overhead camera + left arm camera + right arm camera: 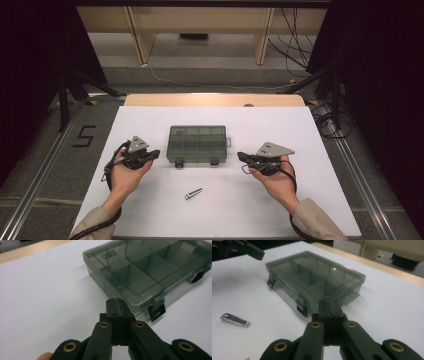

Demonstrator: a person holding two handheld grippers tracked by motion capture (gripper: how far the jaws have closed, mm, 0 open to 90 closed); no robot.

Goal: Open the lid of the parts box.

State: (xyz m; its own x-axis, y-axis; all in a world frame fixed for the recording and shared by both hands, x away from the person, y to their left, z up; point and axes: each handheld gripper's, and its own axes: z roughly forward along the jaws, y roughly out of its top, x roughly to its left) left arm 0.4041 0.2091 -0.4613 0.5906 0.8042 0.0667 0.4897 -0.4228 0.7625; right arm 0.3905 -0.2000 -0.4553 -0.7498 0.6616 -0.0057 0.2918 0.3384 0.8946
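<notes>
Box point(198, 144) latched, centre | clipper point(193, 193) at 6 o'clock | left gripper point(154, 154) at 9, right gripper point(242, 156) at 3, both clamped empty, flanking the latches, likely to unlatch

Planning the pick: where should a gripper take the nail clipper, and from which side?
Grip the nail clipper across its narrow width at mid-length, coming from straight above. It lies flat on the white table cover, long and thin, angled toward the box, so the jaws should straddle its long sides. The right gripper, now shut, looks about as well placed as the left, but must open first.
</notes>
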